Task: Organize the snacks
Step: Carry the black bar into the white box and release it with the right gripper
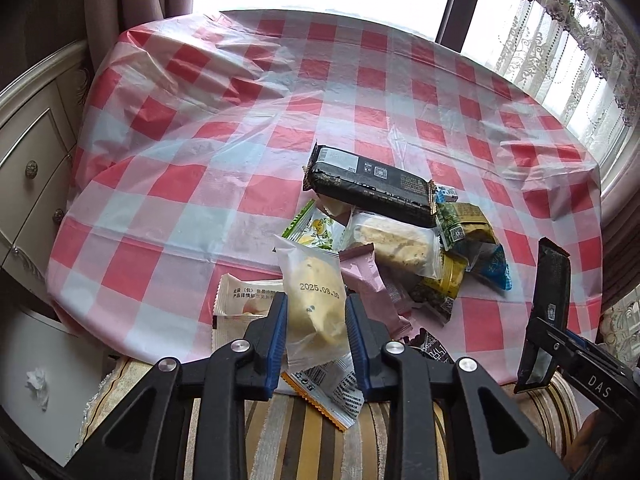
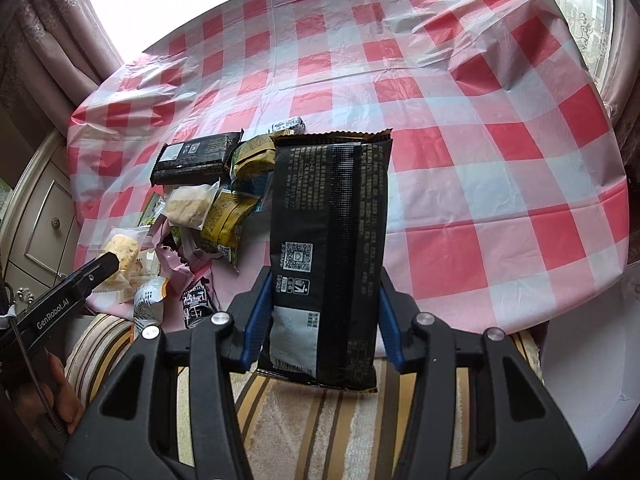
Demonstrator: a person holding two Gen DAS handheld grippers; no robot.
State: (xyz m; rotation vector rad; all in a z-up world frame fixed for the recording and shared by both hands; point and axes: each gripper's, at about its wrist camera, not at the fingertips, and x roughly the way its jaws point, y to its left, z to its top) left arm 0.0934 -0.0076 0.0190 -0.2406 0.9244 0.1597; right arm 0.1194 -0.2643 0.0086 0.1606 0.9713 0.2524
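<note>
I have both tools loaded. My left hand-held gripper [image 1: 316, 320] is clamped on a clear plastic pouch with a pale round pastry inside [image 1: 314, 304], its blue pads pressing the pouch from both sides, and the pouch stands up out of the jaws over the near edge of the table with the red-and-white checked plastic cloth [image 1: 240, 92]. My right hand-held gripper [image 2: 320, 316] is clamped on a long black foil snack bar wrapper [image 2: 328, 240], gripped near its lower end so its long axis runs straight away from the jaws, up and forward over the cloth. The rest of the snacks sit in a loose heap [image 1: 400, 240] near the front of the table: that heap lies ahead and to the right of my left tool, and to the left of my right one. A second long black bar [image 1: 370, 188] lies flat at the far side of the heap, its long axis running across. Open cloth spreads beyond and to either side, so I judge each held item goes to its own clear patch, left pouch leftward, black bar rightward.
</note>
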